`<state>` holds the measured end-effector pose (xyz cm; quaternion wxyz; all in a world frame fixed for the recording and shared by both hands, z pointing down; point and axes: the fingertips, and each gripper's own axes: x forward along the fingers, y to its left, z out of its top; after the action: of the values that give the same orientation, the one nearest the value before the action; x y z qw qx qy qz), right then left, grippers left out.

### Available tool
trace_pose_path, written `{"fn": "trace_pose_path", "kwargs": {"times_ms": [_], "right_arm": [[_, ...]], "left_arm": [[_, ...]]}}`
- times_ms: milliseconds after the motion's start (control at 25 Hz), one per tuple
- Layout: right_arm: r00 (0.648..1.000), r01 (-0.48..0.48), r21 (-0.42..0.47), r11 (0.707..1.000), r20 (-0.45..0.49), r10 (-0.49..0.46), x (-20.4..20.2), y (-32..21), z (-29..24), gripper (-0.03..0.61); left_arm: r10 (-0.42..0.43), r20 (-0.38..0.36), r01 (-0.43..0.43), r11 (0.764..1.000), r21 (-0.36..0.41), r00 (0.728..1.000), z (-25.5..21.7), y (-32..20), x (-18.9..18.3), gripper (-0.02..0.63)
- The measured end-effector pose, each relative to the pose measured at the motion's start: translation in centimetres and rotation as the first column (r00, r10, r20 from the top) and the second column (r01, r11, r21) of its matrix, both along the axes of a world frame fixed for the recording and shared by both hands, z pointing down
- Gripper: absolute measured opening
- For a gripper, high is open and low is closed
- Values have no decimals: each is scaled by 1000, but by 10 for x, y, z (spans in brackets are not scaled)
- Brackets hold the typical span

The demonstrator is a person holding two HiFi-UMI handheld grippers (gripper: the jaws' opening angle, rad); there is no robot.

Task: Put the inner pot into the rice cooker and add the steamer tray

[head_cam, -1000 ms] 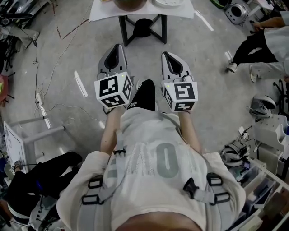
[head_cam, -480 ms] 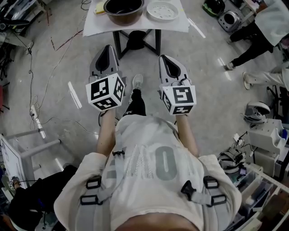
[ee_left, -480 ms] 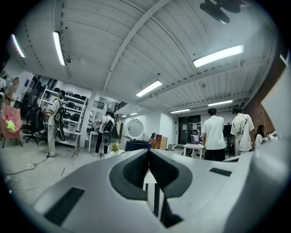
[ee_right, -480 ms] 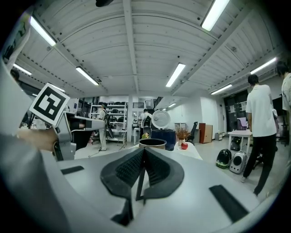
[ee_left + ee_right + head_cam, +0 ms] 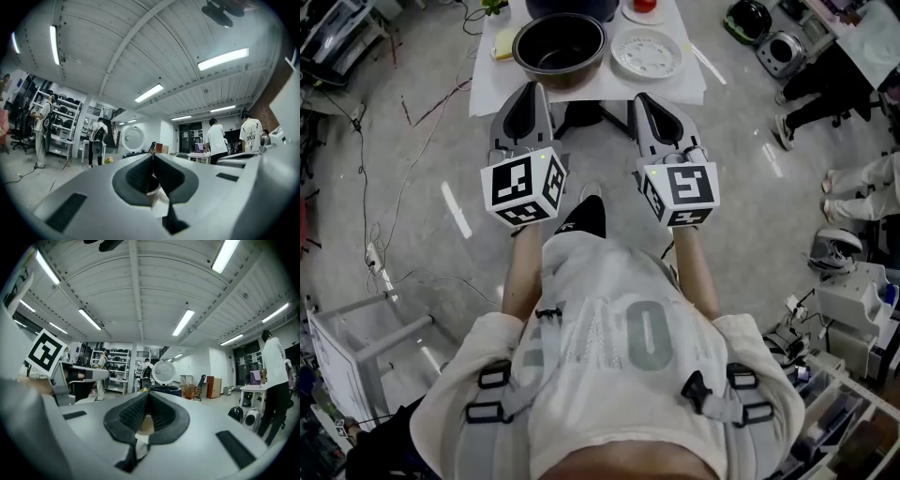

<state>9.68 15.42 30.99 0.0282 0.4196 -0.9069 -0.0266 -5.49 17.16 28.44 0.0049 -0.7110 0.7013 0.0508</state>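
Nearest me, my left gripper [image 5: 529, 90] and right gripper [image 5: 643, 98] sit side by side, each with its jaws pressed together on nothing. Just beyond the left jaws, the inner pot [image 5: 560, 47] stands on the desk [image 5: 486, 94]. The steamer tray [image 5: 647, 54] lies beyond the right jaws. The rice cooker [image 5: 572, 7] stands farthest, behind the pot.

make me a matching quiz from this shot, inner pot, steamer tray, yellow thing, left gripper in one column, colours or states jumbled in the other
1 inner pot
2 steamer tray
3 yellow object
4 left gripper

a white, round, on the right part of the table
b fingers shut, nothing held
c dark bowl, left of the tray
d small, at the table's left edge

Pairs: 1-c, 2-a, 3-d, 4-b
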Motion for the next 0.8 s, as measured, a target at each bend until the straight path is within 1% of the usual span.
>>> {"fn": "trace_pose_path", "kwargs": {"times_ms": [120,240,320,480,600,720,800], "right_arm": [[1000,-1,16,1000,-2,1,-23,-51,-17,5],[1000,-2,10,1000,2,2,-44,-97,-29,5],[1000,1,7,1000,3,-1,-59,-123,-35,5],[1000,-4,-8,1000,12,4,-85,-166,-41,5],[1000,-15,-23,1000,12,15,-96,-188,-41,5],[1000,-15,-47,999,9,15,-100,-202,-31,5],[1000,-9,-56,998,12,10,-101,-211,-27,5]], "left_arm": [[-7,9,6,1000,20,1000,-17,-43,-24,21],[-23,0,23,999,28,1000,-29,-83,-52,21],[-27,-2,27,999,29,1000,-34,-109,-70,21],[-18,20,17,999,28,1000,-42,-150,-99,21],[-16,45,15,999,33,999,-45,-172,-109,21],[-23,64,23,1000,6,998,-35,-188,-109,21],[-26,63,26,1000,-11,998,-26,-198,-105,21]]}}
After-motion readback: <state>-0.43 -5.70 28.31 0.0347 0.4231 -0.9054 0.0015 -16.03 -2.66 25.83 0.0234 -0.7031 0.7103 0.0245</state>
